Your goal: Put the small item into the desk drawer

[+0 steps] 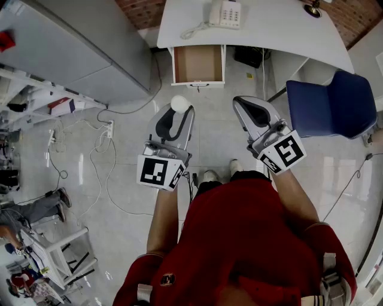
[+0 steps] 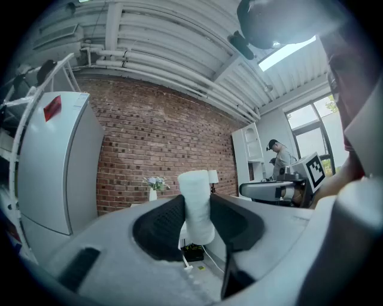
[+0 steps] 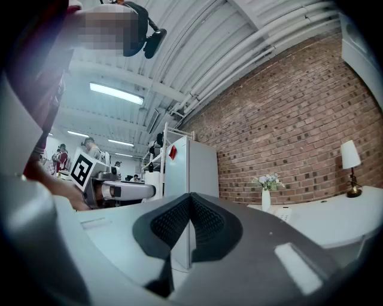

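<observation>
**Cylinder in the left gripper, drawer standing open**

The left gripper (image 1: 178, 109) has its jaws closed on a small white cylinder (image 1: 179, 104). In the left gripper view the dark pads press on both sides of it and its upper end stands out above them. In the head view the cylinder hangs over the tiled floor (image 1: 215, 140), out in front of the desk drawer (image 1: 198, 63) and outside it.

The drawer is pulled out from under the front edge of the white desk (image 1: 269, 30), and its brown bottom is bare. A white telephone (image 1: 225, 13) sits on the desk above the drawer, and a lamp (image 1: 312, 8) stands towards the desk's far right corner.

The right gripper (image 1: 241, 101) holds nothing. Its jaws are brought together, with the pads meeting at the tips. A blue chair (image 1: 329, 106) stands to its right, beside the desk.
</observation>
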{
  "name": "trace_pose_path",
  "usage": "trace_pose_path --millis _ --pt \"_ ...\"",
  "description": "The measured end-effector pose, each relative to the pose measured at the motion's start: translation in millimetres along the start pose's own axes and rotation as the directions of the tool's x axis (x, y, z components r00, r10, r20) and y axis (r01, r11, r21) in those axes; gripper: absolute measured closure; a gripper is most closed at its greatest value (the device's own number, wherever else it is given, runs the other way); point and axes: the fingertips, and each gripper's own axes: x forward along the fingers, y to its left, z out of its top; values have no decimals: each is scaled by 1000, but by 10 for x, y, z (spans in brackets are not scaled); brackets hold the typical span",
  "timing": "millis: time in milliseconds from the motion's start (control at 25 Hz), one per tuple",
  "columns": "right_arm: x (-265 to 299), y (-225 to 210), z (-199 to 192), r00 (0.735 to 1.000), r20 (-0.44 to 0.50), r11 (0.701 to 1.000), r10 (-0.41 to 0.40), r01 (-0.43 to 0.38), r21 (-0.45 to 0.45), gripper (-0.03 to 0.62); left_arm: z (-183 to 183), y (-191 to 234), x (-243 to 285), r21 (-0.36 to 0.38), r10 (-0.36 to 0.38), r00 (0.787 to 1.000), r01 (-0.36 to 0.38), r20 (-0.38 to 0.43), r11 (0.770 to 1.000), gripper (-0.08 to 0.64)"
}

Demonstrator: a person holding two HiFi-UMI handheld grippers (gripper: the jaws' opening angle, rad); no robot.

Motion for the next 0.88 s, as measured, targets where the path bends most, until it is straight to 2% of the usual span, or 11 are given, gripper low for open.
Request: trace_pose_path --millis 280,680,880 --pt "48 110 -9 1000 20 999 16 -16 29 581 -30 93 -94 -7 -1 1000 1 5 1000 423" --pt "150 349 -91 999 -1 999 -36 36 21 581 -112 380 -398 -16 1 1000 -1 5 1000 423" --pt "199 476 -224 997 -44 998 -59 59 -3 581 -271 585 -427 -41 -11 1000 10 -12 999 423"
